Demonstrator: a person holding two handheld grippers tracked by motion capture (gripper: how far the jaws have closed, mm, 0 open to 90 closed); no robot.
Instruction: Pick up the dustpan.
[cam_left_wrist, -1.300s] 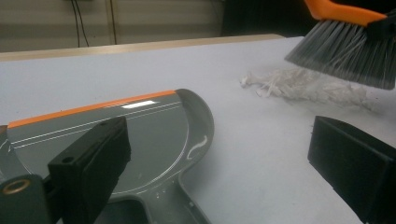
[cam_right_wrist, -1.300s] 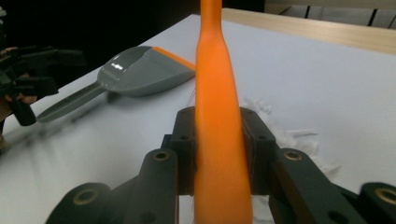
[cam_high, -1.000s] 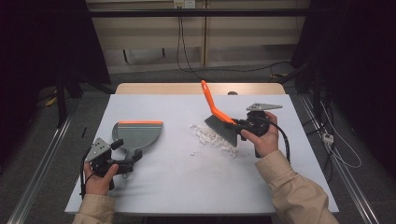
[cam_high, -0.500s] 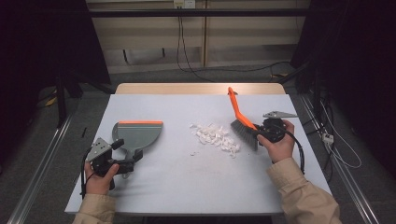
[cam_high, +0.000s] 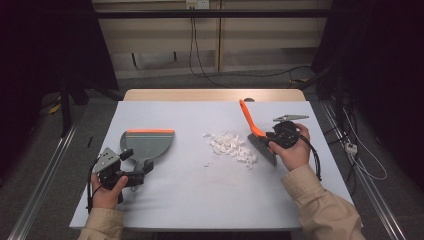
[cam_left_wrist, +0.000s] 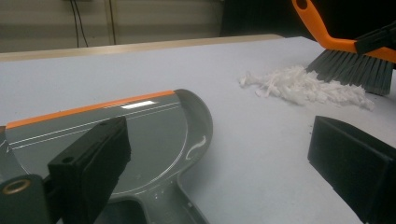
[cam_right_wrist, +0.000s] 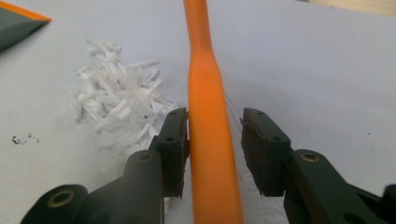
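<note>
**Brush at the edge of the paper heap, dustpan waiting**

Scatter is the main risk. The pile of white shredded paper scraps (cam_high: 231, 147) is loose and light, and one stray scrap already lies apart on the pale grey tabletop (cam_high: 200, 200). A fast or high sweep of the orange-handled hand brush with dark grey bristles (cam_high: 256, 135) could, I judge, flick pieces past the grey plastic dustpan with an orange front lip (cam_high: 146, 143), which sits well apart to the left. The grip may also be a weak point: in the right gripper view the right gripper (cam_right_wrist: 212, 140) has its jaws around the orange handle, one pad touching it and a visible gap at the other, so the brush could twist under load.

Bristles rest on the table against the right edge of the scraps. The left gripper (cam_left_wrist: 219, 154) is wide open and holds nothing; the dustpan's handle lies just before it, between and below the jaws.
</note>
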